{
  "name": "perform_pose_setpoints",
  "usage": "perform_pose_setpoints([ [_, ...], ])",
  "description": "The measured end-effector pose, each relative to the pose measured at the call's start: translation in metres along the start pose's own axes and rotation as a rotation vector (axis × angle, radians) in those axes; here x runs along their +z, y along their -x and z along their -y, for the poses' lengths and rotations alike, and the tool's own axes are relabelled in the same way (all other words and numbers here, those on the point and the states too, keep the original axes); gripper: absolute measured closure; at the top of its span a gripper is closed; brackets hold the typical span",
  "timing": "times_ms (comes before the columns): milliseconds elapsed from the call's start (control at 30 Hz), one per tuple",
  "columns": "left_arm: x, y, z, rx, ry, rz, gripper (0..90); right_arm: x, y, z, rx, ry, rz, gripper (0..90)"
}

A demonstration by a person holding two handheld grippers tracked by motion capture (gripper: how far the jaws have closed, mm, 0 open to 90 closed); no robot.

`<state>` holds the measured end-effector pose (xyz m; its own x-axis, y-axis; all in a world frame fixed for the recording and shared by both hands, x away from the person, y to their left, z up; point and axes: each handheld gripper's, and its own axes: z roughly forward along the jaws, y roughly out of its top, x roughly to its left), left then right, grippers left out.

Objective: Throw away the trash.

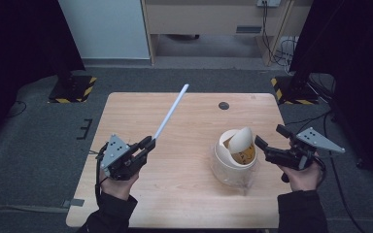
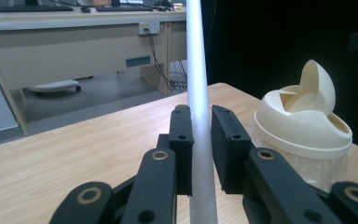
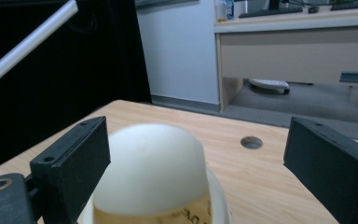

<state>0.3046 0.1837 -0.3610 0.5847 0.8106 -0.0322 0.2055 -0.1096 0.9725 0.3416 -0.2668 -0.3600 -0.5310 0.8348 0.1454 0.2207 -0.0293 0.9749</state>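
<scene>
At the near left, the left gripper (image 1: 145, 144) is clamped on a long white tube (image 1: 171, 112) angled up toward the far side. To the right, the right gripper (image 1: 268, 141) is held wide open, empty, beside the lidded bin (image 1: 235, 158). The tube should be lowered slowly through the tilted flap (image 1: 243, 138).

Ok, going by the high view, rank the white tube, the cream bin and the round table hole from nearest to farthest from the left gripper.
1. White tube: clamped in the left gripper, slanting up and away.
2. Cream bin: to the right, by the right gripper.
3. Table hole: far right, near the back edge.
</scene>
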Motion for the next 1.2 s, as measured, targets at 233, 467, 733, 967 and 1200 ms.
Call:
perform_pose_setpoints([
  [233, 0.004, 0.007, 0.003, 0.014, -0.013, 0.022, 78.0, 0.005, -0.013, -0.015, 0.017, 0.029, -0.042, 7.8],
  [467, 0.006, 0.011, 0.004, 0.027, -0.018, 0.032, 78.0, 0.016, -0.026, -0.025, 0.016, 0.042, -0.072, 7.5],
  [733, 0.008, 0.018, 0.005, 0.040, -0.020, 0.053, 78.0, 0.035, -0.045, -0.037, -0.014, 0.042, -0.120, 8.9],
  [967, 0.010, 0.023, 0.006, 0.051, -0.024, 0.064, 78.0, 0.052, -0.058, -0.038, 0.002, 0.047, -0.168, 10.6],
  [1200, 0.014, 0.033, 0.008, 0.078, -0.024, 0.084, 78.0, 0.062, -0.064, -0.037, 0.023, 0.048, -0.201, 11.7],
])
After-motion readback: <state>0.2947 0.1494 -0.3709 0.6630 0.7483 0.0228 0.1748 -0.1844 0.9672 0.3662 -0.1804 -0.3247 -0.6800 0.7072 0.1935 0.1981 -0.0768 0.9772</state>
